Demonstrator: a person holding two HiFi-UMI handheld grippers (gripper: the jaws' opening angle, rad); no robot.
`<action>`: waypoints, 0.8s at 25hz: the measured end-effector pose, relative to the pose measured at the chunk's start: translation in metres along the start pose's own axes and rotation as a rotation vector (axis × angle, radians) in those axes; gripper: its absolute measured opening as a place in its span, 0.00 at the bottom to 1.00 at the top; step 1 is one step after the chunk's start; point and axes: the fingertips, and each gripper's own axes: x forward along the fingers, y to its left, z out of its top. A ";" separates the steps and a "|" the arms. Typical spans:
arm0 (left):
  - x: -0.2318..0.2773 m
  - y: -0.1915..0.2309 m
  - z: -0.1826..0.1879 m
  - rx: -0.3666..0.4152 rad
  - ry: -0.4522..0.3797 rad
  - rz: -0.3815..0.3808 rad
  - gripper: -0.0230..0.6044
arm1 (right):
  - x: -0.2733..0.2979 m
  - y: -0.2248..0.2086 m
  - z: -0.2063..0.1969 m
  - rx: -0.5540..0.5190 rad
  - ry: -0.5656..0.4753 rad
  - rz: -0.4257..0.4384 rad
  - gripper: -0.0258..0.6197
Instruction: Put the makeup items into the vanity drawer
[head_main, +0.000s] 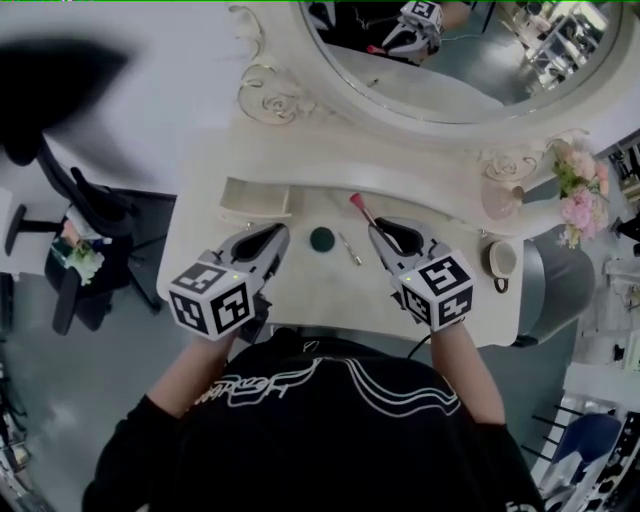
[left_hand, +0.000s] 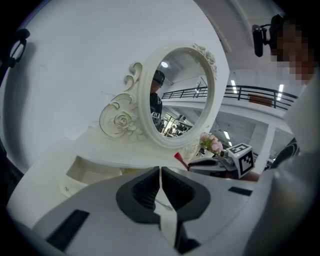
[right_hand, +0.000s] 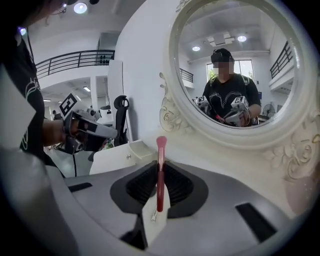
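A small drawer (head_main: 254, 198) stands open at the back left of the white vanity top (head_main: 300, 290); it also shows as the drawer (left_hand: 82, 170) and the drawer (right_hand: 136, 148). My right gripper (head_main: 378, 232) is shut on a red-handled makeup brush (head_main: 360, 208), whose pink tip sticks out past the jaws as the brush (right_hand: 160, 170). My left gripper (head_main: 279, 234) is shut and empty, just in front of the drawer; its jaws meet in the left gripper (left_hand: 160, 172). Between the two grippers lie a dark round compact (head_main: 321, 239) and a thin pencil (head_main: 350, 248).
An oval mirror (head_main: 455, 60) in a carved frame rises behind the vanity. At the right end stand a pink vase (head_main: 497, 197) with flowers (head_main: 580, 190) and a cup (head_main: 500, 260). A black office chair (head_main: 80, 210) is on the floor at the left.
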 end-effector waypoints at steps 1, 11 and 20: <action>-0.003 0.007 0.002 -0.002 0.002 0.002 0.09 | 0.006 0.005 0.005 -0.004 0.002 0.007 0.14; -0.038 0.059 0.012 -0.018 0.018 0.010 0.09 | 0.066 0.052 0.038 -0.047 0.025 0.061 0.14; -0.074 0.093 0.008 -0.041 0.004 0.032 0.09 | 0.109 0.098 0.048 -0.098 0.064 0.135 0.14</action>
